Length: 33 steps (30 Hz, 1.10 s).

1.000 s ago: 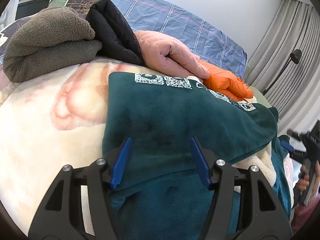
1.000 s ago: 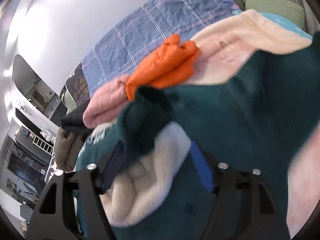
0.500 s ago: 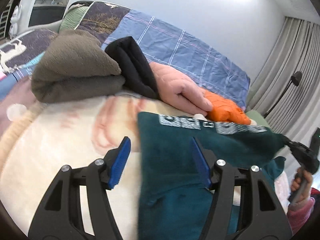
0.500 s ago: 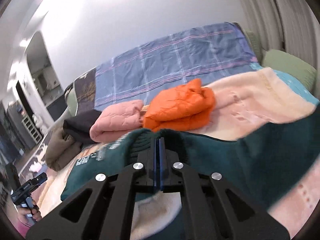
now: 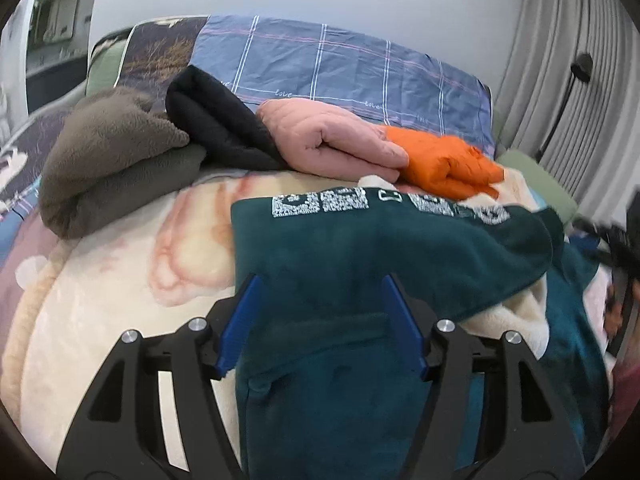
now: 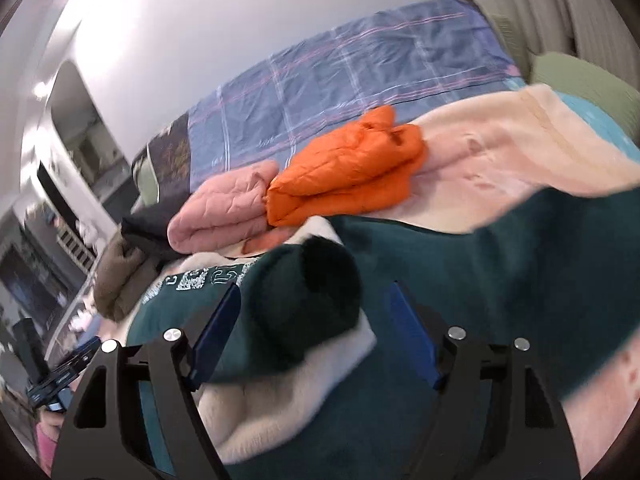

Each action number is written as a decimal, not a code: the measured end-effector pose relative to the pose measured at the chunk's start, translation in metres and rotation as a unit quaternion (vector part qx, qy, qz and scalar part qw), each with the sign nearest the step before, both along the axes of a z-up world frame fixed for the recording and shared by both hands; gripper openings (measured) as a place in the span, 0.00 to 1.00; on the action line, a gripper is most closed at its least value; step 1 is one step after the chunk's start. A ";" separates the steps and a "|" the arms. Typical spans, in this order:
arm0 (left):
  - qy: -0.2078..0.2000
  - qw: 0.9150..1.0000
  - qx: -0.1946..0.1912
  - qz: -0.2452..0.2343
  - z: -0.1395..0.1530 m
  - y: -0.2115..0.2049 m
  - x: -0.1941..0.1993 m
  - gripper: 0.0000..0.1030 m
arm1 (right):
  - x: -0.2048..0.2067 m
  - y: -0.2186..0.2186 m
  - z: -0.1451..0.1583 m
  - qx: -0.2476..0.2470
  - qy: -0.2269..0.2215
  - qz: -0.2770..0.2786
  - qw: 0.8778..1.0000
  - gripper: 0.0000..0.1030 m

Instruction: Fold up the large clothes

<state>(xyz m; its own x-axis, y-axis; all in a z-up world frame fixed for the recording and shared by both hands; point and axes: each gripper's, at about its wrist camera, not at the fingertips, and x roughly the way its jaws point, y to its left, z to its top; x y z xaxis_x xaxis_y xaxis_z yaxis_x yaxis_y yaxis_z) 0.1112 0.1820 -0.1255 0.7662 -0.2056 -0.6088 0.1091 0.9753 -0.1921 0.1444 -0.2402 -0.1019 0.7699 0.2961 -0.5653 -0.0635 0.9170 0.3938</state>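
A dark teal fleece garment [image 5: 360, 252] with white lettering and a cream lining lies partly folded on the bed. My left gripper [image 5: 320, 320] is open, its blue pads hovering over the garment's near left part. My right gripper [image 6: 316, 324] is open, with the garment's teal cuff [image 6: 304, 300] and cream lining [image 6: 288, 404] lying loose between its pads. The garment also fills the lower right wrist view [image 6: 500, 272].
Folded clothes line the back of the bed: a grey-brown fleece [image 5: 116, 160], a black piece [image 5: 216, 124], a pink quilted jacket [image 5: 332, 144], an orange puffer [image 5: 444, 164]. A peach blanket [image 5: 120, 280] covers the bed, with a blue plaid cover [image 5: 340, 64] behind.
My right gripper was shut on the teal cuff half a second ago and has opened, leaving the cuff lying folded over. My left gripper stayed open and shifted over the garment.
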 end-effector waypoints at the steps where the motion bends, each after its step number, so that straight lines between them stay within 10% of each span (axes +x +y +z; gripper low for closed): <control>1: 0.002 1.000 0.004 0.000 -0.001 0.000 -0.002 0.65 | 0.016 0.011 -0.004 -0.013 0.016 0.018 1.000 0.72; 3: 0.009 1.000 0.004 0.009 -0.004 0.003 -0.005 0.65 | 0.039 0.026 -0.012 -0.045 0.051 0.030 0.997 0.09; 12: 0.003 0.998 -0.017 0.058 0.006 0.039 -0.019 0.65 | -0.031 0.011 0.063 -0.010 -0.067 0.014 0.998 0.00; 18: 0.012 0.999 -0.017 0.034 -0.001 0.017 -0.004 0.65 | -0.025 -0.023 -0.009 -0.016 0.043 -0.031 0.998 0.00; 21: 0.017 1.000 0.006 0.012 -0.004 -0.003 0.000 0.66 | -0.025 -0.036 -0.022 0.045 0.042 -0.009 0.998 0.17; 23: 0.015 1.000 0.018 0.000 -0.004 -0.013 0.000 0.66 | -0.024 -0.030 -0.014 0.038 0.027 0.003 0.999 0.74; 28: 0.018 1.000 0.022 -0.002 -0.006 -0.017 -0.001 0.67 | 0.009 0.009 -0.009 0.005 0.039 0.053 0.998 0.75; 29: 0.024 1.000 0.019 -0.001 -0.007 -0.017 0.000 0.67 | 0.016 0.014 -0.014 0.002 0.052 0.062 0.997 0.67; 31: 0.033 0.999 0.022 -0.008 -0.010 -0.020 0.003 0.68 | 0.029 0.027 -0.024 -0.002 0.083 0.071 0.994 0.09; 33: 0.039 0.998 0.050 -0.004 -0.015 -0.024 0.005 0.68 | 0.022 0.026 -0.014 0.019 0.069 0.055 0.996 0.06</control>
<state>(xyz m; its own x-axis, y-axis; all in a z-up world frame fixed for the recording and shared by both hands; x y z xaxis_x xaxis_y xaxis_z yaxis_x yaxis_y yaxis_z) 0.1167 0.1583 -0.1400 0.7136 -0.1469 -0.6849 0.1059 0.9891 -0.1019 0.1668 -0.2144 -0.1157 0.6471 0.3969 -0.6509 -0.1048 0.8920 0.4397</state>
